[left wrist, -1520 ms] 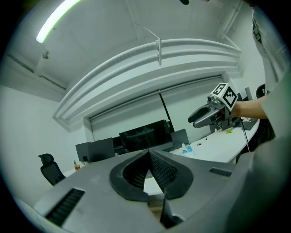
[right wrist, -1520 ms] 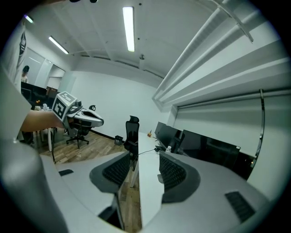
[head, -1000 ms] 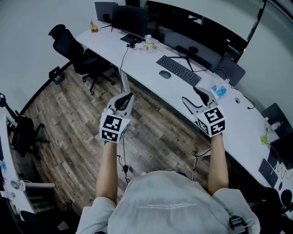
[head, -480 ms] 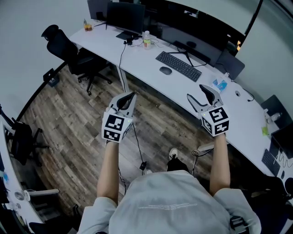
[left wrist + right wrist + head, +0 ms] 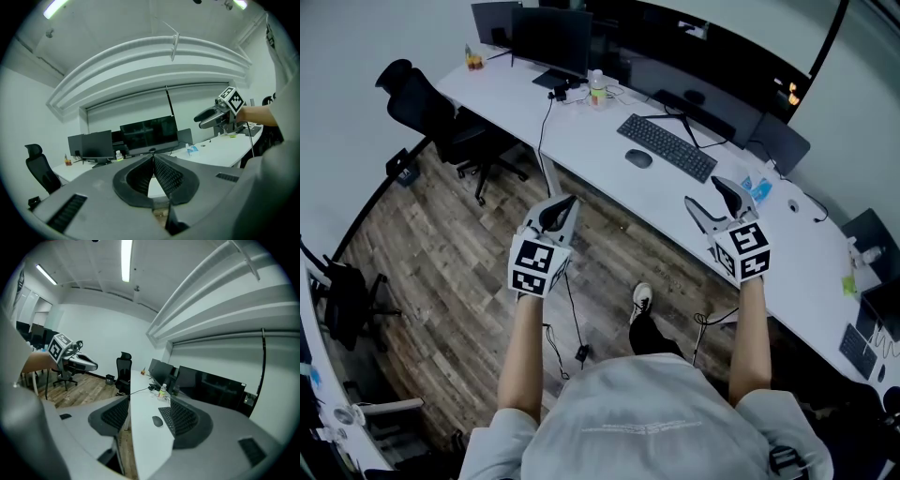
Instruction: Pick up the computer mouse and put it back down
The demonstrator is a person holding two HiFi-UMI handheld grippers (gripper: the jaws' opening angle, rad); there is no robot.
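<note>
Between the jaws of the right gripper [image 5: 149, 397], which stand wide apart and hold nothing, the computer mouse [image 5: 157, 421] shows far off, framed in the gap but well apart from both jaws. It lies on the white surface [image 5: 581, 131] just beside the keyboard [image 5: 667, 147], on the keyboard's long side that faces the person and toward its left end. The left gripper [image 5: 153, 157] has its jaws pressed together at the tips with nothing between them.

That gripper's own view shows no mouse at all; it looks past the closed jaws to the dark monitors [image 5: 149, 133] beyond the keyboard's far side, and it catches the right gripper raised in the air at the upper right. The right gripper view hides most of the keyboard behind its right jaw. Only the head view lays out the whole arrangement: both grippers held up on the person's side of the keyboard, the left one over the wooden floor [image 5: 441, 234], and a bottle [image 5: 598, 87] standing beyond the keyboard's left end.

The mouse is a small, low, dark grey oval, lying flat.
</note>
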